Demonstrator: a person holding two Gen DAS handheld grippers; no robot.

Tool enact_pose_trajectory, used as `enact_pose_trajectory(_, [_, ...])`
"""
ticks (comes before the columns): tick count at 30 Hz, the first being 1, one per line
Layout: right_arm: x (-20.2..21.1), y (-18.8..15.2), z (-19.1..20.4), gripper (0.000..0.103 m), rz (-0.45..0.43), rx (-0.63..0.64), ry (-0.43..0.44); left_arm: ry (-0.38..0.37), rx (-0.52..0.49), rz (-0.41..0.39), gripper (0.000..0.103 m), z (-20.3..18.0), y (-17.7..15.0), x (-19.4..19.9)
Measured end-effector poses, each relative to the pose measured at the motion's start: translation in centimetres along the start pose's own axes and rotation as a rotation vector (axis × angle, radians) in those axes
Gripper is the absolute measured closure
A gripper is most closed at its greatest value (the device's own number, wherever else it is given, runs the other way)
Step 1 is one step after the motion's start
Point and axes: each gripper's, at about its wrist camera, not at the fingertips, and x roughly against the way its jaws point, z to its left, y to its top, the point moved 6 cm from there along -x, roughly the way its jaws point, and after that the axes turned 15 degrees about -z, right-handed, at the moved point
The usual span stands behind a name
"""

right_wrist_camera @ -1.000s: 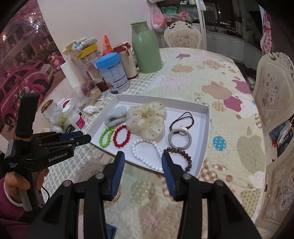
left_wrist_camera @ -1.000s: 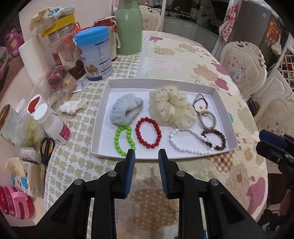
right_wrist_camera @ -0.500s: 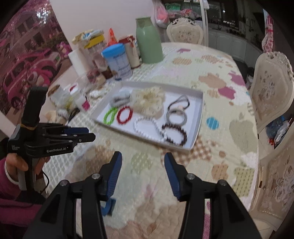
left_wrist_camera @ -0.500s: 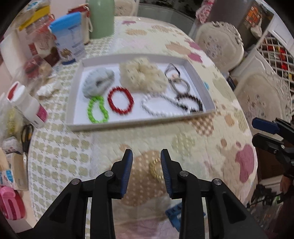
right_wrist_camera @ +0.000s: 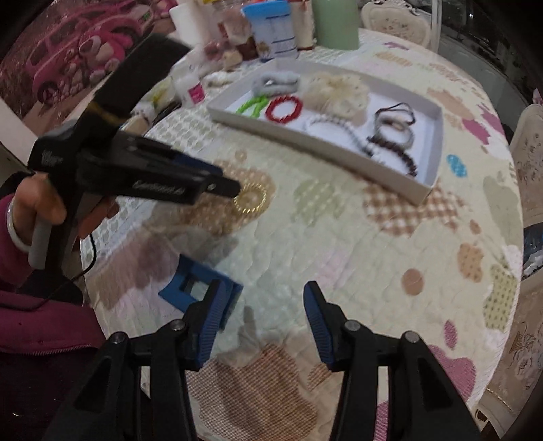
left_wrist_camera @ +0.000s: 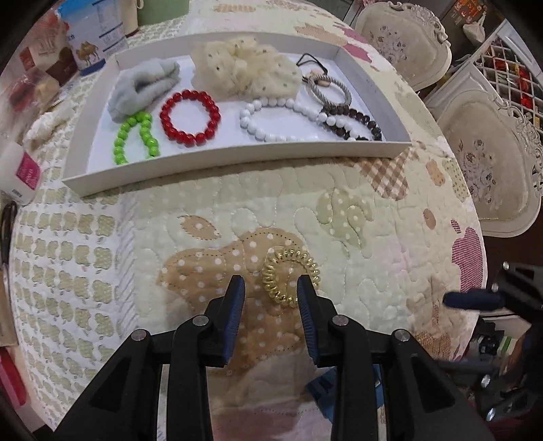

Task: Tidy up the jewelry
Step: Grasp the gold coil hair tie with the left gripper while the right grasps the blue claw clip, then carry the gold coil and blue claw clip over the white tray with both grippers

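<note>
The left gripper (left_wrist_camera: 270, 288) points steeply down at the quilted tablecloth (left_wrist_camera: 339, 217), its blue-padded jaws parted with a clear gap; nothing is grasped. A gold spiral hair tie (left_wrist_camera: 290, 276) lies flat on a tan dotted patch of the cloth, partly between the two fingertips and closer to the right-hand one, with no pad seen pressing on it. In the right wrist view the same hair tie (right_wrist_camera: 251, 200) sits just off the tip of the left gripper (right_wrist_camera: 234, 188), which a hand (right_wrist_camera: 44, 203) in a dark red sleeve holds. The right gripper (right_wrist_camera: 268, 298) hangs over bare cloth nearer the table edge, jaws standing wide and empty; a blue rectangular object (right_wrist_camera: 195, 283), too blurred to identify, lies beside its left finger. Beyond the hair tie stands a shallow white tray (left_wrist_camera: 237, 159). Inside it are a grey fabric scrunchie (left_wrist_camera: 144, 86), a cream dotted scrunchie (left_wrist_camera: 244, 69), a green bead bracelet (left_wrist_camera: 135, 137), a red bead bracelet (left_wrist_camera: 190, 117), a white bead bracelet (left_wrist_camera: 278, 118), a dark brown bead bracelet (left_wrist_camera: 353, 123) overlapping the white one, a grey braided hair tie (left_wrist_camera: 327, 90) and a black cord hair tie (left_wrist_camera: 312, 62). A blue-lidded tin (right_wrist_camera: 271, 29) and a green bottle (right_wrist_camera: 336, 23) stand behind the tray.
</note>
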Motion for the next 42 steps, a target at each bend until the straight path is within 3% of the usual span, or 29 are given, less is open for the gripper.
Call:
enact_pose_trajectory(10, [-1.7,-1.1,1.9,0.053,0.028,0.03,0.041,0.034,-0.016,-0.013,0.081,-0.8,-0.1,-1.5])
enact_pose_trajectory(13, [-2.0,-1.0,2.6,0.053,0.03,0.051,0.061,0.073,-0.041,-0.034,0.097,-0.8,0.0,-1.7])
enact_pose_trajectory(16, [-2.0,-0.9,3.9,0.052,0.027,0.13,0.094,0.059,-0.012,-0.036,0.1,-0.6,0.0,-1.6])
enact_pose_trajectory(19, [-2.3,-1.2,5.7,0.042,0.038,0.266,0.112,0.067,0.007,-0.048,0.101,0.3,0.1,-0.8])
enact_pose_trajectory(24, [-3.6,-1.5,7.6,0.04,0.076,0.445,0.131,0.081,0.039,-0.073,0.101,1.7,0.1,0.9])
enact_pose_trajectory(27, [-4.3,-1.4,7.9,0.035,0.096,0.498,0.151,0.092,0.057,-0.084,0.101,2.3,-0.1,1.6])
enact_pose_trajectory(34, [-5.0,-1.7,8.2,0.033,0.151,0.53,0.2,0.116,0.096,-0.096,0.101,3.5,-0.5,2.7])
enact_pose_trajectory(42, [-5.1,-1.5,7.2,0.032,0.167,0.482,0.269,0.126,0.113,-0.102,0.101,3.8,-0.6,3.0])
